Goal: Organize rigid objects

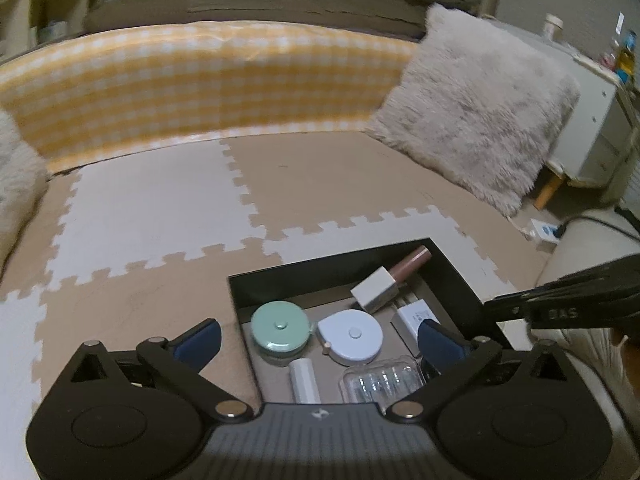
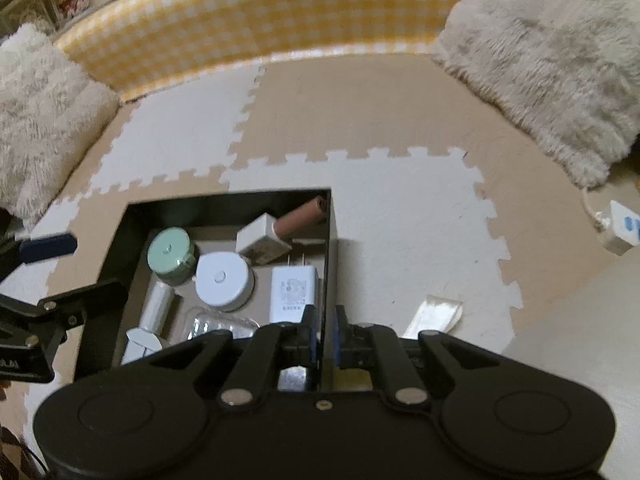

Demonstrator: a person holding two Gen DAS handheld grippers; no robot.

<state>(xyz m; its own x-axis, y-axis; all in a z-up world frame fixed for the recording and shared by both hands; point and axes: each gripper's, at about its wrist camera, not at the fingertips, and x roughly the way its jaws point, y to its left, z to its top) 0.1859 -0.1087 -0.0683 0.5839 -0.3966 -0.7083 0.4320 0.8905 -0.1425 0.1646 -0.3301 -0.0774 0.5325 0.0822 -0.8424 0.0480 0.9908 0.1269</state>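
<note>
Closest to us, our right gripper (image 2: 325, 330) is pinched tight onto the right-hand wall of the black box (image 2: 329, 240), one pad inside and one outside, so it's basically steadying the thing. Our left gripper (image 1: 318, 338) is spread as wide as it goes over the near left corner of the box, with nothing between its pads.

Everything seems to be in the box already: clear plastic case (image 1: 380, 384) and white cylinder (image 1: 304, 380) nearest, then the mint round tape (image 1: 280, 330), the white round tape (image 1: 350, 336) and the white charger (image 2: 294, 290), with the pink tube with a white cap (image 1: 394, 280) leaning in the far corner. It's all sitting on the puzzle foam mat (image 2: 380, 208), fluffy cushions (image 2: 552, 64) further back.

What could go wrong, we reckon: that tube is propped at an angle, so any tug on the wall we're clamping could tip it or slide the whole box. The wide left pads could also clip the rim coming down.

Writing: the charger has a printed label, too small to read. The other gripper's arm shows something like "DAS"
</note>
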